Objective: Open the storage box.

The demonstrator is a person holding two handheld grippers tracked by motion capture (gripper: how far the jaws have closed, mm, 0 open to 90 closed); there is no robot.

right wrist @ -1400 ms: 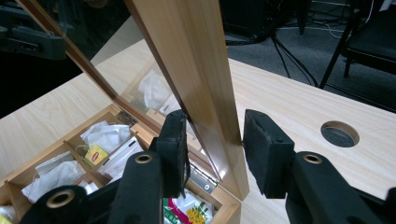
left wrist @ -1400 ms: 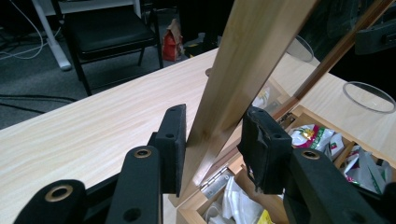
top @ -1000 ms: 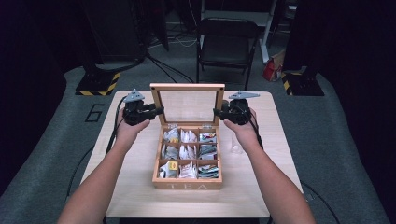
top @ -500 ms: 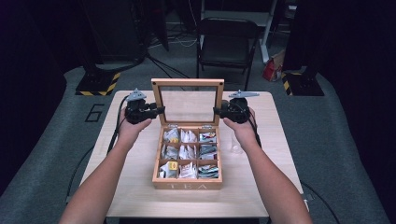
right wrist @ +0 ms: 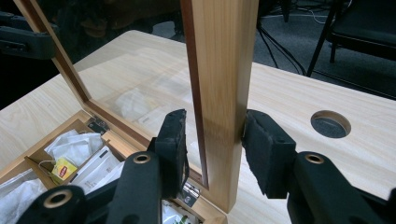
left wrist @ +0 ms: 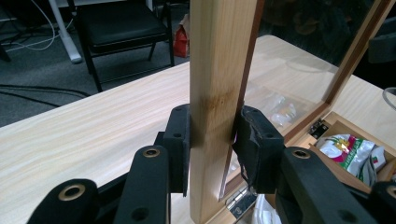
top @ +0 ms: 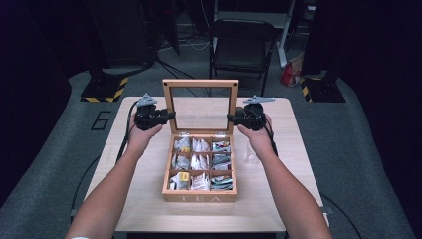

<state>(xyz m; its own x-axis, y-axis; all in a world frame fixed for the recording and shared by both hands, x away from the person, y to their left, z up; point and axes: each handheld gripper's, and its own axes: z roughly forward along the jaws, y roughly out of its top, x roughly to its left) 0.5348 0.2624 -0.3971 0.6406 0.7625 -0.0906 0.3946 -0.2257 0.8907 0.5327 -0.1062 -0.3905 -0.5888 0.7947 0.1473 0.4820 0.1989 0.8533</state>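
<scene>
The lid (top: pixel 200 102) of the tea box (top: pixel 199 197) is stood upright, clamped between the left gripper (left wrist: pixel 212 137) and loosely straddled by the right gripper (right wrist: pixel 215 140); closing is left.

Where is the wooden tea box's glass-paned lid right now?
In the high view the glass-paned lid stands upright at the back of the wooden tea box, mid-table, between the left gripper and the right gripper.
</scene>
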